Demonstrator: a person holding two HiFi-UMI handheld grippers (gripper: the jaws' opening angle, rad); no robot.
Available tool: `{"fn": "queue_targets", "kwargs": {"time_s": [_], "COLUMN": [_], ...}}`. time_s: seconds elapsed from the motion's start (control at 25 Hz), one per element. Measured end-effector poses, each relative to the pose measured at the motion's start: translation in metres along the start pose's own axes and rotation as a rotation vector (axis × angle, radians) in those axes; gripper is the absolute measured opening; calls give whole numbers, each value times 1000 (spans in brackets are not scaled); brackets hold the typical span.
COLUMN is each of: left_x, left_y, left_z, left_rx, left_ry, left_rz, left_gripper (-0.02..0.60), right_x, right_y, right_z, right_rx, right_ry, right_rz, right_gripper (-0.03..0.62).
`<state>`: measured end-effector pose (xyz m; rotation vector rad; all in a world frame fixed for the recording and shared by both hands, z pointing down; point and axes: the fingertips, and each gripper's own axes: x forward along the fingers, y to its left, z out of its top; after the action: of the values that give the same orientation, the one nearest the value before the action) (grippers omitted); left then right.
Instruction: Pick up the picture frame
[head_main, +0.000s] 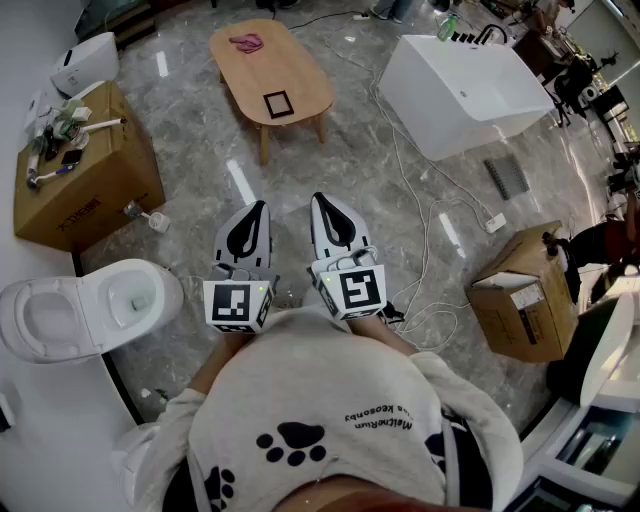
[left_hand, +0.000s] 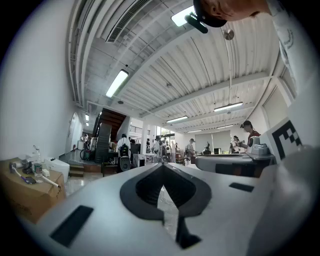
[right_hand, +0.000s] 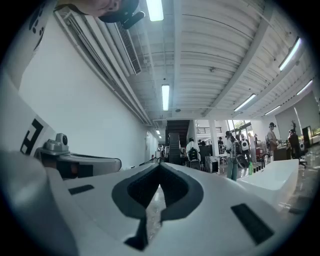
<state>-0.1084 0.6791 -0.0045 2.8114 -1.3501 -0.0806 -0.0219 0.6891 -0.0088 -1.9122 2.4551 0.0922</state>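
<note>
A grey marble floor (head_main: 200, 110) spreads out under both grippers. Ahead and to the right of the right gripper (head_main: 325, 205) stands a white freestanding bathtub (head_main: 470, 85), well apart from it. Straight ahead of the two grippers, also well apart, is an oval wooden coffee table (head_main: 290, 65). To the left of the left gripper (head_main: 258, 212) sits a large cardboard box (head_main: 90, 190) with small tools lying on its top, and nearer, low on that same side, a white toilet (head_main: 60, 320) with its seat open. To the right of the right gripper a smaller cardboard box (head_main: 515, 300) stands with its flaps open, and a white cable (head_main: 425, 230) winds across the floor between it and the gripper.

The two grippers are held side by side just in front of the person's white shirt (head_main: 330, 420), both pointing level toward the table. The left gripper's (left_hand: 162, 165) jaws are pressed together with nothing between them. The right gripper's (right_hand: 160, 165) jaws are likewise closed tight and empty.

The picture frame (head_main: 277, 103), dark-edged and square, lies flat on the near end of the table, well ahead of both grippers and untouched. A pink cloth (head_main: 247, 42) lies at the table's far end, beyond the frame.
</note>
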Motion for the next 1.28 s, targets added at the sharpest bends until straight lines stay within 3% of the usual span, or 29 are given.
{"fn": "queue_targets", "kwargs": {"time_s": [0.36, 0.6, 1.28], "left_x": [13, 39, 208], "left_y": [12, 28, 97], "left_z": [-3, -10, -4], "left_rx": [-14, -26, -39], "left_ry": [-7, 0, -19], "left_rz": [-20, -21, 65], "left_gripper": [8, 8, 8], "right_x": [21, 50, 211], "right_y": [1, -14, -116], "right_z": [-1, -7, -13], "right_rx": [-13, 51, 64], "right_ry": [-3, -15, 2], "right_rz": [3, 11, 113], "right_gripper": [8, 8, 8]}}
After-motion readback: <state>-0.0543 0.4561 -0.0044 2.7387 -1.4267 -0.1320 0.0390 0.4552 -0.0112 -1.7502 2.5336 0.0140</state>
